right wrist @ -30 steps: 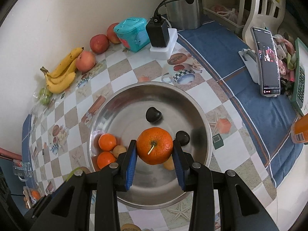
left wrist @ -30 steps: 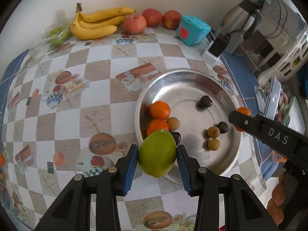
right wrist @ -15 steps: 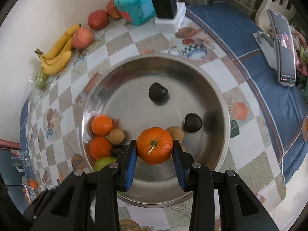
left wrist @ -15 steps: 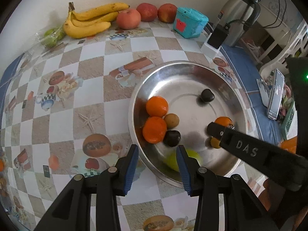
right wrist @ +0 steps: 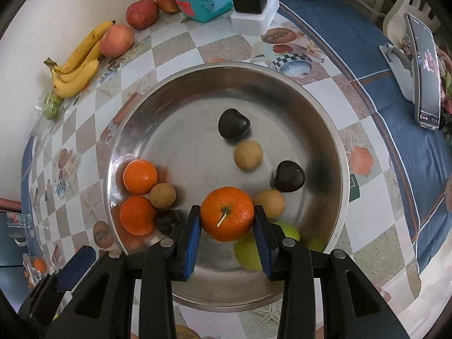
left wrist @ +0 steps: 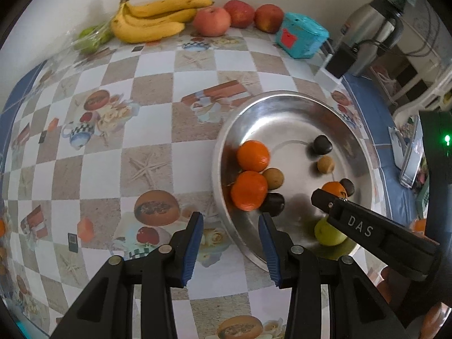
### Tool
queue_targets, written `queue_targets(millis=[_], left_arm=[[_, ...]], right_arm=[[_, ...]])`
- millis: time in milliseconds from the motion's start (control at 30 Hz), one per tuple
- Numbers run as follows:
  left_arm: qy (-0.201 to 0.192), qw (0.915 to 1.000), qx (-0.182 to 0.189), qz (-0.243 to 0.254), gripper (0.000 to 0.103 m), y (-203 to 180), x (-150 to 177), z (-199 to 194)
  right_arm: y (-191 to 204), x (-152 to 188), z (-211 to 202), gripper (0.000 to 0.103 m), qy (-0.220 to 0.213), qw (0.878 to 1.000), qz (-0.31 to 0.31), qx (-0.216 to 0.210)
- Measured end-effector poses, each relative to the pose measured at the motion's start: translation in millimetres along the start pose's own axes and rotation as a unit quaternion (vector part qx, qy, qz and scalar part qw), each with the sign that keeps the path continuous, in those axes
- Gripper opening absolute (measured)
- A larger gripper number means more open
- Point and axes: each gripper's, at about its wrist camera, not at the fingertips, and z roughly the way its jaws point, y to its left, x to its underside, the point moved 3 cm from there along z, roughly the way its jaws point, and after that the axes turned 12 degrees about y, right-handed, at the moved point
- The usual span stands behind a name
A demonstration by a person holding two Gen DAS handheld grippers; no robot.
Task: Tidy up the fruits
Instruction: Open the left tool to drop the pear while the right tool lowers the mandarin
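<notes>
Right gripper clamps one dimpled orange between its blue pads, stalk end facing the camera, low over a round steel bowl. Just beneath and right of it lies one smooth green fruit. Beyond, the bowl holds two more oranges at left, three tan balls and three dark glossy fruits; no long axis shows on these round things. Left gripper stands parted and empty above the bowl's near rim. Farthest along the checkered tabletop: three curved bananas, three apples.
</notes>
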Motion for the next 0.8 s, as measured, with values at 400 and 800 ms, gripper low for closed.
queue_targets(millis=[400,800], left_arm=[[0.008,0.9994,0.002,-0.034,0.045,18.2,-2.7,1.6],[0.013,0.9985,0.001,-0.053,0.046,26.3,-2.7,4.7]], right_arm=[[9.6,-5.4,1.0,0.038,-0.007,1.000,-0.008,-0.011],[17.1,-2.3,-23.6,0.038,-0.057,0.998,-0.033,0.004]])
